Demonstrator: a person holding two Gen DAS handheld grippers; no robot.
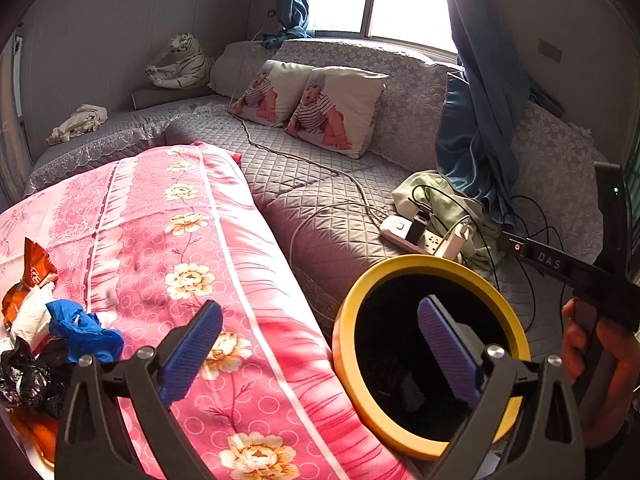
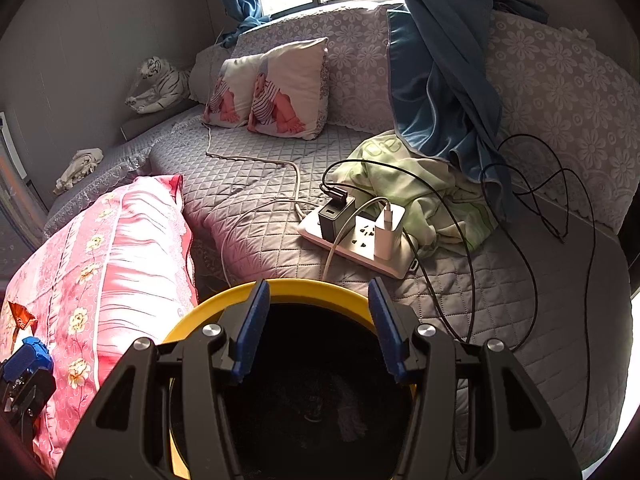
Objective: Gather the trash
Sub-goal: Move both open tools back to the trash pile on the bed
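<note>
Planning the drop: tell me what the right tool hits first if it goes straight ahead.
Probably the yellow bin: the open right tool sits over its dark mouth, so it would likely meet the far rim first, then the power strip. Depth is unclear.

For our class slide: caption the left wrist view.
Open left tool between trash pile and yellow bin.

Pink floral quilt; two baby-print pillows; white power strip; plush tiger

The bin stands against the bed. Left of the bin lies the folded quilt, with a trash pile at its left edge. Behind the bin sits the power strip; two cushions lie farther back.
</note>
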